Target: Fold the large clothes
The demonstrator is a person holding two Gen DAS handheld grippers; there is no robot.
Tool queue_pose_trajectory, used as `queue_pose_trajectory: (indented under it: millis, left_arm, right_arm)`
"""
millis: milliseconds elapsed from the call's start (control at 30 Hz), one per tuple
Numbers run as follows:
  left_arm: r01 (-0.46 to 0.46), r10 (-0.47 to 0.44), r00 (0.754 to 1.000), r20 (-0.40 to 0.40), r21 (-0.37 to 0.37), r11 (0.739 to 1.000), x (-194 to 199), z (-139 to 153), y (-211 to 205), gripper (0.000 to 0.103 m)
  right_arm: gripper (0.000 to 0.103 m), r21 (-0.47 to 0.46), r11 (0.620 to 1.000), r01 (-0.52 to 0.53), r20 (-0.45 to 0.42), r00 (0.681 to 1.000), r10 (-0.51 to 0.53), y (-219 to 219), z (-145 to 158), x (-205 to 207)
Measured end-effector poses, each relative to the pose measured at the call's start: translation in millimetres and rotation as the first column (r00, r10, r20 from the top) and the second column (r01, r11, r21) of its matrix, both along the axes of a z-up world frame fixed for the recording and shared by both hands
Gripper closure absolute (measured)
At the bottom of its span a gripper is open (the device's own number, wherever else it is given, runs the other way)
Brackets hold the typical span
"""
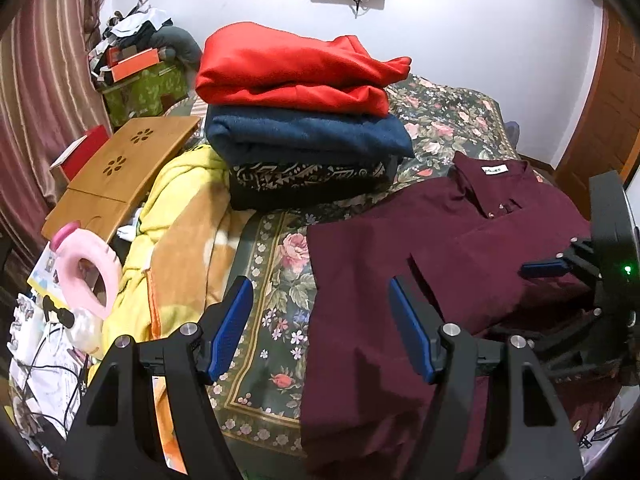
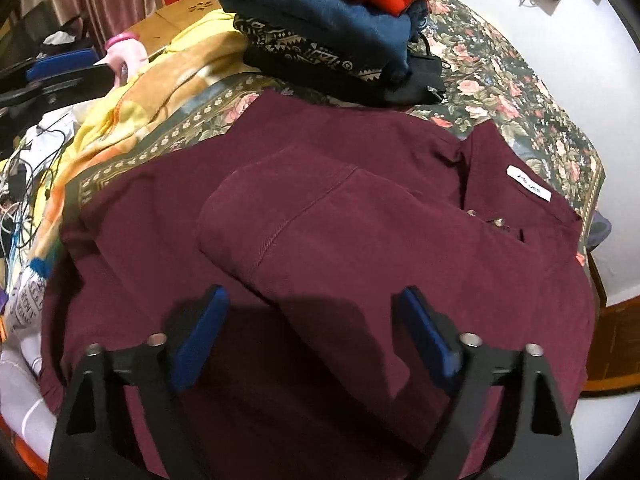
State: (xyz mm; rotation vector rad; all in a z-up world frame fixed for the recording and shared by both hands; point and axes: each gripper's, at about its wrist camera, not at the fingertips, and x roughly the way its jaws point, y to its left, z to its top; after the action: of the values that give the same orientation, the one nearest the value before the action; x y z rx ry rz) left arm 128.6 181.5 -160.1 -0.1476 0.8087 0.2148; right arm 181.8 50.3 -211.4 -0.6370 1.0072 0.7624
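The maroon collared corduroy shirt (image 2: 328,216) lies spread on the floral bed cover (image 1: 280,264), one sleeve folded across its front. Both left tongs (image 1: 320,324) and right tongs (image 2: 312,336) hover spread, pinching nothing. Soft, limp, fairly light cloth — it will likely sag, so grip hem or shoulder edges.

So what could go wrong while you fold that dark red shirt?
The maroon shirt has one sleeve already folded across it; tugging the cloth could flip it back open.

The shirt's near edge hangs close to the edge of the floral bedspread, so it might slide off.

The stack of folded clothes sits close behind the shirt and looks tall. A swinging fold or the left gripper could knock it over.
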Motion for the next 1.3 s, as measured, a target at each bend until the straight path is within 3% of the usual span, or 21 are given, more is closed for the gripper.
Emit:
queue_pose_trajectory:
  millis: [167,267,467,633,800,900,1033,1133,1233,1300]
  left_arm:
    - [-0.002,0.002,1.000,0.001,-0.008,1.000,-0.2,1.5,-1.1,0.035]
    - [0.005,-0.005,1.000,0.006,0.000,1.000,1.3,4.9,-5.1,0.035]
    - [0.030,-0.030,0.999,0.017,0.018,0.999,8.7,14.1,-20.1,0.035]
    - [0.070,-0.071,0.997,0.034,0.033,0.997,19.0,24.5,-41.4,0.035]
    - [0.129,-0.131,0.991,0.035,0.036,0.991,31.7,29.3,-67.1,0.035]
    - [0.166,-0.167,0.986,0.021,0.034,0.985,40.8,26.6,-83.9,0.035]
    - [0.203,-0.203,0.979,-0.003,0.018,0.979,50.3,17.7,-103.1,0.035]
    - [0.229,-0.228,0.973,-0.032,0.004,0.974,54.4,7.6,-114.8,0.035]
    - [0.252,-0.252,0.965,-0.077,-0.004,0.968,57.5,-6.4,-126.0,0.035]
    - [0.267,-0.267,0.958,-0.109,-0.009,0.964,58.7,-16.1,-132.5,0.035]
  right_arm:
    - [0.067,0.048,0.999,0.013,0.037,0.999,-0.014,3.9,6.7,-0.4]
    - [0.081,0.084,0.996,0.037,0.078,0.996,-0.044,-1.6,16.6,4.7]
    - [0.084,0.254,0.957,0.138,0.106,0.980,-0.169,-40.4,59.8,18.1]
    - [0.085,0.409,0.884,0.226,0.137,0.943,-0.304,-99.0,109.9,24.5]
    - [0.085,0.486,0.816,0.313,0.147,0.891,-0.429,-160.3,130.8,20.7]
    - [0.085,0.517,0.757,0.399,0.082,0.857,-0.508,-199.0,124.2,22.5]
    - [0.085,0.521,0.650,0.553,-0.082,0.791,-0.607,-243.7,90.3,29.6]
    - [0.085,0.489,0.563,0.666,-0.213,0.717,-0.664,-271.6,59.6,34.3]
    - [0.084,0.463,0.453,0.762,-0.402,0.636,-0.658,-292.7,25.9,35.3]
    - [0.078,0.427,0.413,0.805,-0.459,0.586,-0.668,-298.4,11.6,35.4]
